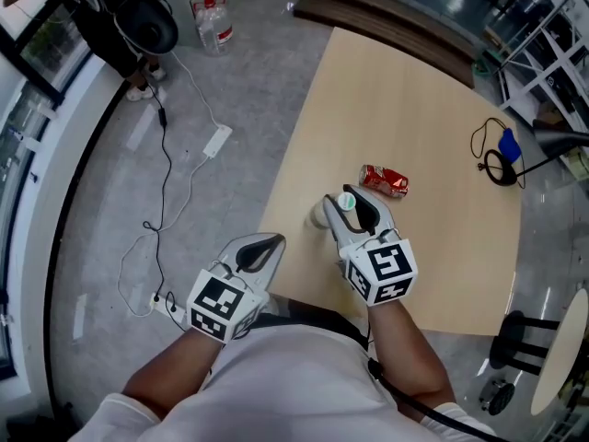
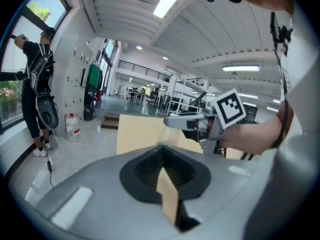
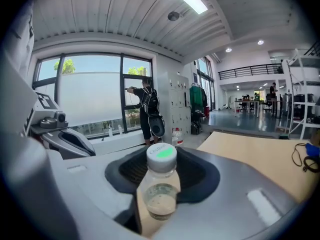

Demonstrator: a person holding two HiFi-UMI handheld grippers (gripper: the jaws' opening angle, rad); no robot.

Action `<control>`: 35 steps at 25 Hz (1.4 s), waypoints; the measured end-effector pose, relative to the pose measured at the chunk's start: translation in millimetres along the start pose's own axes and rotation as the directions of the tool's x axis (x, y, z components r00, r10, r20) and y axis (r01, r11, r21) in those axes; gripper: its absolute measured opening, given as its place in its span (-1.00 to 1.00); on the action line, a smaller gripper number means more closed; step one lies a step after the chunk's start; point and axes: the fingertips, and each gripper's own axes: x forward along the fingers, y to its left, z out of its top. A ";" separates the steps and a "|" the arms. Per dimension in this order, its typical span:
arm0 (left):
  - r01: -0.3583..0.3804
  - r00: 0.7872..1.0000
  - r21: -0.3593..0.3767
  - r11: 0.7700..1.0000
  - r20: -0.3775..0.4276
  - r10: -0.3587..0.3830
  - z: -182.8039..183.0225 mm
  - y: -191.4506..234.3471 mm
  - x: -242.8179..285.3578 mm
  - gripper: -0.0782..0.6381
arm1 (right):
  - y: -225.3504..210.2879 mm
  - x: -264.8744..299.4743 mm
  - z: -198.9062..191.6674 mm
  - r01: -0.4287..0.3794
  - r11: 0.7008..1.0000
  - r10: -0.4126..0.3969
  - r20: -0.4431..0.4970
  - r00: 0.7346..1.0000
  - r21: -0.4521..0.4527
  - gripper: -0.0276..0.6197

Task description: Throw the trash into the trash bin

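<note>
Nearest, low in the head view, are the person's two forearms, each ending in a grey gripper with a marker cube. The right gripper (image 1: 352, 199) reaches over the near left part of the pale wooden table (image 1: 405, 90). Its jaws pinch a small clear bottle (image 3: 159, 181) by the sides. The bottle has a white cap with a green spot and stands roughly upright, cap up, with a little pale liquid in the bottom. From where I stand I can't quite tell whether its base touches the tabletop or hangs just above it.

The left gripper (image 1: 274, 240) is held off the table's left edge, over the grey floor, pointing toward the table corner. Its jaws are pressed together with nothing between them.

Just beyond the bottle, slightly to the right and apart from it, a crushed red can (image 1: 384, 180) lies on its side on the table. Far over at the table's right edge sits a coiled black cable (image 1: 497, 166) with a blue piece beside it.

On the floor to the left, a thin cord runs to a white power strip (image 1: 218, 141), and a large water bottle (image 1: 213, 22) stands at the far end. Another person (image 3: 148, 106) stands at the window with arms raised.
</note>
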 end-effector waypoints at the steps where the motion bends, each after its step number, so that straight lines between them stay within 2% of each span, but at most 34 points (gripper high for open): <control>1: 0.006 1.000 -0.004 1.000 0.010 -0.006 1.2 -2.1 -2.4 -0.76 | 4.3 -5.8 1.3 -0.008 1.000 0.008 0.003 1.000 0.010 -0.43; 6: 0.033 0.997 -0.045 0.998 0.070 -0.030 5.7 -12.4 -21.5 -0.76 | 27.0 -42.1 7.8 -0.037 0.997 0.035 0.030 0.999 0.073 -0.43; 11: 0.035 0.990 -0.027 0.999 0.141 -0.031 6.7 -25.0 -57.2 -0.76 | 56.6 -84.8 8.8 -0.031 0.998 0.028 0.050 0.998 0.062 -0.43; 18: 0.023 0.984 -0.039 0.999 0.180 -0.016 -9.6 -41.9 -102.9 -0.76 | 101.7 -119.7 3.8 -0.058 0.997 0.055 0.054 0.997 0.044 -0.43; 23: -0.034 0.977 -0.065 0.997 0.210 0.047 -10.9 -43.4 -127.2 -0.76 | 123.6 -133.7 8.5 -0.124 0.992 0.123 0.053 0.991 0.022 -0.43; 26: -0.093 0.965 -0.069 0.993 0.241 0.107 -8.9 -42.7 -142.9 -0.76 | 133.1 -137.2 11.2 -0.183 0.983 0.182 0.057 0.982 0.008 -0.43; 31: -0.211 0.934 -0.130 0.969 0.264 0.239 -15.6 -47.4 -159.2 -0.76 | 144.1 -143.2 9.0 -0.295 0.955 0.296 0.043 0.954 -0.030 -0.43; 35: -0.259 0.920 -0.157 0.953 0.261 0.293 -23.4 -75.5 -156.5 -0.76 | 144.4 -166.3 6.6 -0.363 0.929 0.365 0.025 0.931 -0.079 -0.43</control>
